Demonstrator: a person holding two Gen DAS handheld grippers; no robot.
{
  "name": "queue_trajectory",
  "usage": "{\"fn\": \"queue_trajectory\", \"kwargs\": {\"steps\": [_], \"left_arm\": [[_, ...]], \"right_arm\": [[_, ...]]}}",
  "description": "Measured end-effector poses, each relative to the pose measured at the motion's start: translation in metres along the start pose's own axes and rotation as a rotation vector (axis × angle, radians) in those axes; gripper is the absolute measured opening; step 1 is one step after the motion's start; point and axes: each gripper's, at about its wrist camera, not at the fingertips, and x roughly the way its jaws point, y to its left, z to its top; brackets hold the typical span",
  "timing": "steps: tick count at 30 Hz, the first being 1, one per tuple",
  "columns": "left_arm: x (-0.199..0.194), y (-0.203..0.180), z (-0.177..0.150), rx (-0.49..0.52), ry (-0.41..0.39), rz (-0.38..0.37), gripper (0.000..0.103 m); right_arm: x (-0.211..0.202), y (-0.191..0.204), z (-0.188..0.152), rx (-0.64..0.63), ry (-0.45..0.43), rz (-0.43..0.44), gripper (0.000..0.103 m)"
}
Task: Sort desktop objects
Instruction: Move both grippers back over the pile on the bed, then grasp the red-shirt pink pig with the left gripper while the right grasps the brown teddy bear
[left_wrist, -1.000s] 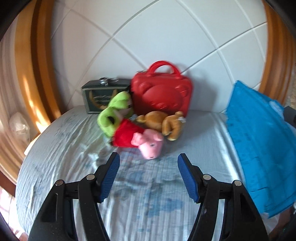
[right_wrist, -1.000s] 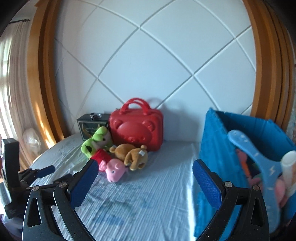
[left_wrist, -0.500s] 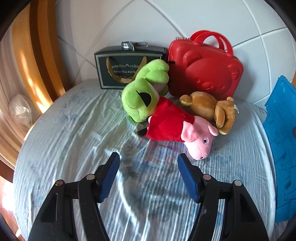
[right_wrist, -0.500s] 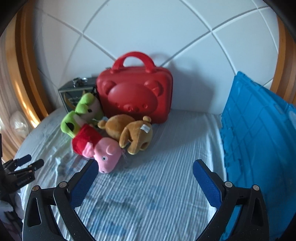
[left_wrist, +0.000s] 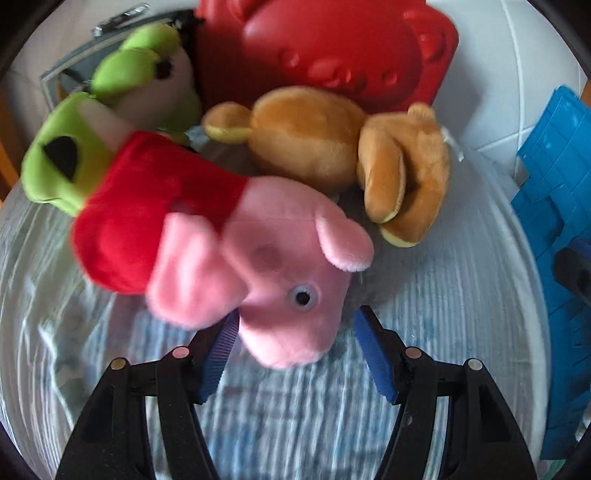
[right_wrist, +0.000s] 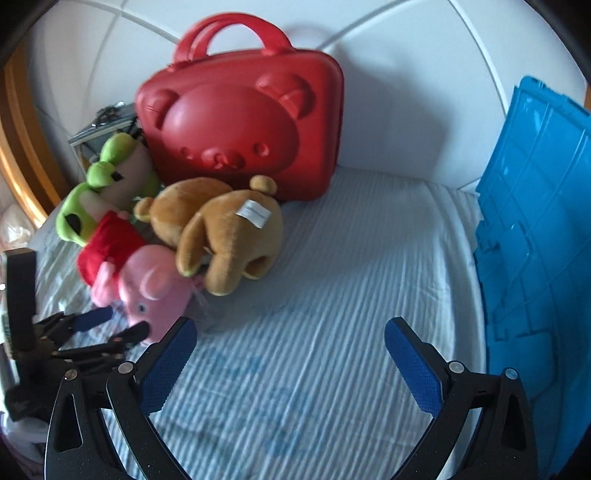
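The left gripper has its jaws apart around the snout of a pink pig, pads not pressing. The right gripper, jaws wide and empty, hovers over the striped cloth. Behind the pig lie a brown bear, a green frog and a red case, with a blue crate at right.

Soft daylight, motion blur, fisheye-warped edges.

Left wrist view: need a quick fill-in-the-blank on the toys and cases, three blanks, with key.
1. The left gripper has its open jaws on either side of the ____ pig plush's head.
2. The brown bear plush lies in front of the ____ bear-face case.
3. The pig wears a ____ dress.

Missing words: pink; red; red
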Motion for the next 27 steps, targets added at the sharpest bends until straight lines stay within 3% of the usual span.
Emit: {"fn": "queue_trajectory", "kwargs": {"steps": [2, 5, 7, 12, 19, 20, 22, 27], "left_arm": [[0.012, -0.003, 0.0, 0.026, 0.012, 0.047, 0.064], [0.011, 0.019, -0.006, -0.035, 0.037, 0.005, 0.068], [0.002, 0.037, -0.016, -0.04, 0.047, 0.018, 0.068], [-0.032, 0.086, -0.047, -0.04, 0.056, 0.19, 0.069], [-0.074, 0.179, -0.081, -0.204, 0.111, 0.511, 0.069], [-0.083, 0.189, -0.084, -0.229, 0.108, 0.527, 0.069], [-0.107, 0.201, -0.086, -0.282, 0.078, 0.493, 0.069], [-0.148, 0.19, -0.066, -0.351, -0.03, 0.37, 0.069]], "right_arm": [[0.009, -0.002, 0.001, -0.002, 0.017, 0.0, 0.103], [0.02, 0.0, 0.0, -0.016, 0.034, 0.003, 0.103], [0.024, 0.003, -0.002, -0.015, 0.045, 0.019, 0.103], [0.025, 0.014, -0.007, -0.028, 0.052, 0.058, 0.103], [0.018, 0.031, -0.006, -0.042, 0.042, 0.11, 0.103], [0.017, 0.035, -0.005, -0.051, 0.04, 0.116, 0.103], [0.015, 0.041, -0.003, -0.068, 0.036, 0.124, 0.103], [0.023, 0.046, 0.003, -0.072, 0.049, 0.12, 0.103]]}}
